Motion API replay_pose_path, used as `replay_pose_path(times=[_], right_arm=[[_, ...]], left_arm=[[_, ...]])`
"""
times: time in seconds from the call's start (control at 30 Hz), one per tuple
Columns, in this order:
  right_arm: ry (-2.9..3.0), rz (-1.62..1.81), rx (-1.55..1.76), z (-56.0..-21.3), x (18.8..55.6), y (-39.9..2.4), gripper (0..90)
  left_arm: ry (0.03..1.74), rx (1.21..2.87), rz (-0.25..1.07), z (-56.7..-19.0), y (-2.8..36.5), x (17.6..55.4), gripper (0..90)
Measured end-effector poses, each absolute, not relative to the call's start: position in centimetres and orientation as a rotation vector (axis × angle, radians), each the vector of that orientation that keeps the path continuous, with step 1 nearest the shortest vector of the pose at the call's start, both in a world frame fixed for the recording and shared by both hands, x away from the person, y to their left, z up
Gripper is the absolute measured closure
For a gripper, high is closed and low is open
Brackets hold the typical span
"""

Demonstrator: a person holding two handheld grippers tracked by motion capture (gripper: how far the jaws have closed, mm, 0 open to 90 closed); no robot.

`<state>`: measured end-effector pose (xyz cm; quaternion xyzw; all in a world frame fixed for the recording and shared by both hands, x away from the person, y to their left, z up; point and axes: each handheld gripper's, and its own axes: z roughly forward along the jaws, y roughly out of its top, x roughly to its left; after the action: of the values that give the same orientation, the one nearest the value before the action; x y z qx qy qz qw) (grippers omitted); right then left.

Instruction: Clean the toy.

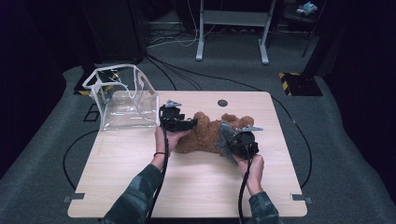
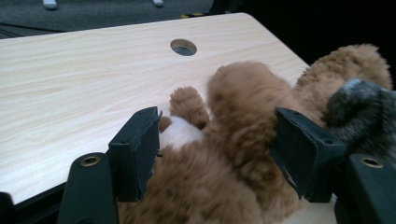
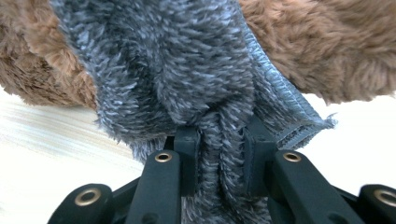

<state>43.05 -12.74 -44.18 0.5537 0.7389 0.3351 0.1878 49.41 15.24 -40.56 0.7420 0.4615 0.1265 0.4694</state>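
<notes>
Grey cloth (image 3: 187,84) sits pinched between the right gripper (image 3: 219,154) pads beside the teddy (image 1: 205,135) lying mid-table (image 1: 140,177), while the left gripper (image 2: 217,154) straddles its fur, jaws apart, apparently not pressing; a firmer, centred bite seems wise.

- The right gripper (image 3: 219,154) rises from the bottom edge, its two black jaws closed on a bunched fold of grey fleece cloth (image 3: 177,70).
- The cloth spreads upward and outward from the jaws, with a stitched hem running down to a frayed corner on their right.
- Brown plush toy (image 3: 327,46) lies behind the cloth, on both sides above the jaws.
- Pale wooden table (image 3: 51,154) shows below the plush, left and right of the jaws.
</notes>
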Motion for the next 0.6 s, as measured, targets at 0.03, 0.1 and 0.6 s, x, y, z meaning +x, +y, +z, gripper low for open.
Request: replay_pose_path(times=[0.03, 0.1, 0.6], right_arm=[[2.083, 0.943, 1.555, -44.1, 43.0, -12.8, 72.1], [2.072, 0.943, 1.567, -44.0, 42.8, -12.8, 72.1], [2.158, 0.993, 1.406, -43.4, 39.9, -10.3, 72.5]], left_arm=[[1.127, 1.821, 0.31, -40.5, 15.7, 49.2, 30.8], [1.125, 1.82, 0.299, -40.5, 16.6, 48.8, 30.3], [1.183, 1.884, 0.252, -44.5, 18.3, 47.5, 59.0]])
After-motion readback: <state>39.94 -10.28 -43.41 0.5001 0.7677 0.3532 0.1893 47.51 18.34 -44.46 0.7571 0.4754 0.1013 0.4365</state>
